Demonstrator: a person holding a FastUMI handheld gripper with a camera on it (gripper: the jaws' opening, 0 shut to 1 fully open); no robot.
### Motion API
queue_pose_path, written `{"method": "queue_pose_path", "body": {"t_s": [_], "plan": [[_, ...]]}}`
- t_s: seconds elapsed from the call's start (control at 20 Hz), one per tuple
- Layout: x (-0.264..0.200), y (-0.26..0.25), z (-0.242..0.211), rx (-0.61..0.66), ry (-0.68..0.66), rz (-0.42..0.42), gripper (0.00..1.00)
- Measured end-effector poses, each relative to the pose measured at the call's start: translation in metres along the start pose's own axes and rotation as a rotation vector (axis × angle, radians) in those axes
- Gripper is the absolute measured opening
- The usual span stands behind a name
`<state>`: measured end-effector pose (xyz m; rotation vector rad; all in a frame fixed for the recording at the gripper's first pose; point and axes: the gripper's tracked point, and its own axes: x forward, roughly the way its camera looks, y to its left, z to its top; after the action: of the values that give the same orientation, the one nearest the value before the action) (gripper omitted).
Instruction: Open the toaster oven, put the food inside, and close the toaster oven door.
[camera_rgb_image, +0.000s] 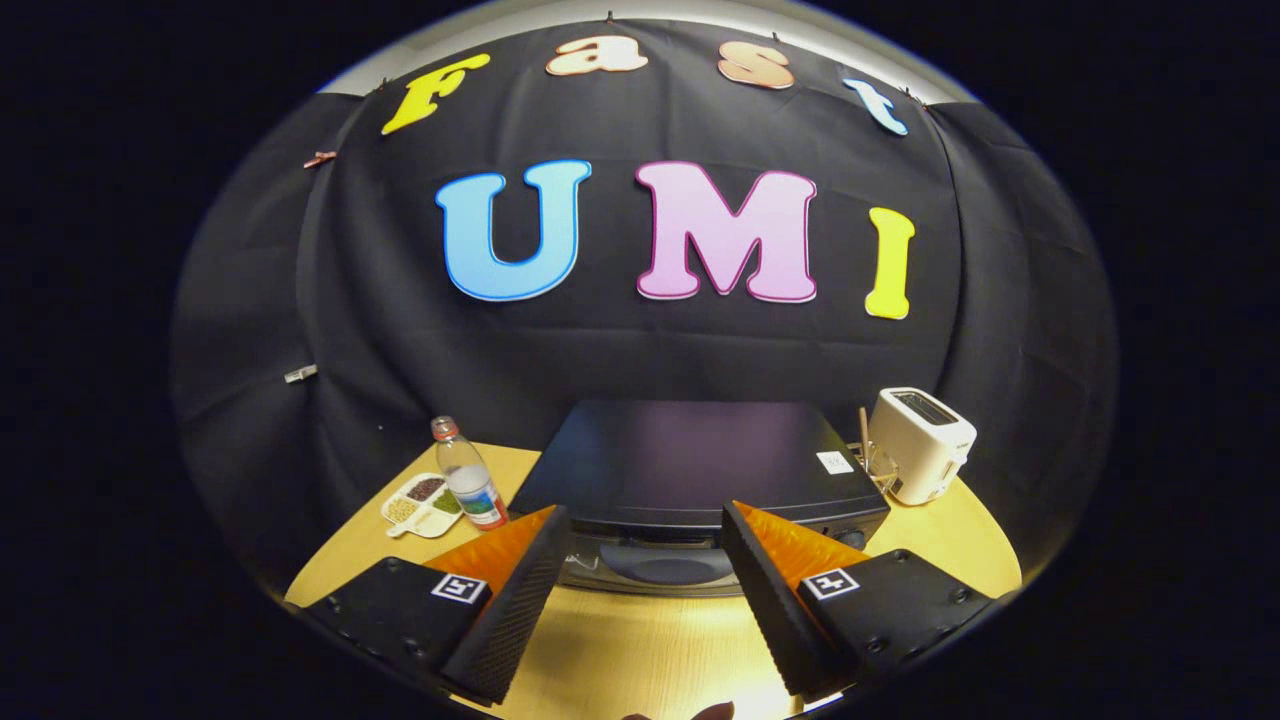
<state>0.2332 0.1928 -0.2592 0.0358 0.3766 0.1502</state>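
My fingers (645, 540) stood wide apart and held nothing, their black ribbed pads (520, 590) facing each other across a bare strip of the pale wooden worktop (640, 650). Orange backing showed behind each pad, and a small square black-and-white marker sat on each finger's black body.

Just ahead of the fingers, and framed in the gap between their tips, stood the black box-shaped toaster oven (690, 465). I looked down on its flat dark top, which had a small white label near its right rear corner. Its front face was only partly visible below the top edge, where the grey curved door handle (665, 565) lay directly between my fingertips. The door looked shut, as far as I could tell from that angle.

Beyond my left finger, beside the oven's left side, stood a clear plastic bottle with a red cap and a red-and-blue label (468, 480). Touching or just beside it, farther left, lay a white divided tray of food (420, 503), with dark, green and yellowish portions in separate compartments.

Near the oven's right rear corner, beyond my right finger, stood a white two-slot pop-up toaster (920, 445), with a thin wooden stick and a wire stand (868, 455) between it and the oven.
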Motion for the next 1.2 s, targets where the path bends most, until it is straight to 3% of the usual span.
{"method": "queue_pose_path", "body": {"t_s": [0.3,0.6,0.95,1.2], "plan": [[0.047,-0.019,-0.031,0.081,0.078,-0.045,0.99],[0.058,-0.012,-0.041,0.016,0.078,-0.097,0.99],[0.021,-0.010,-0.071,0.012,0.120,-0.097,0.99],[-0.017,-0.008,-0.125,0.011,0.196,-0.101,0.99]]}}
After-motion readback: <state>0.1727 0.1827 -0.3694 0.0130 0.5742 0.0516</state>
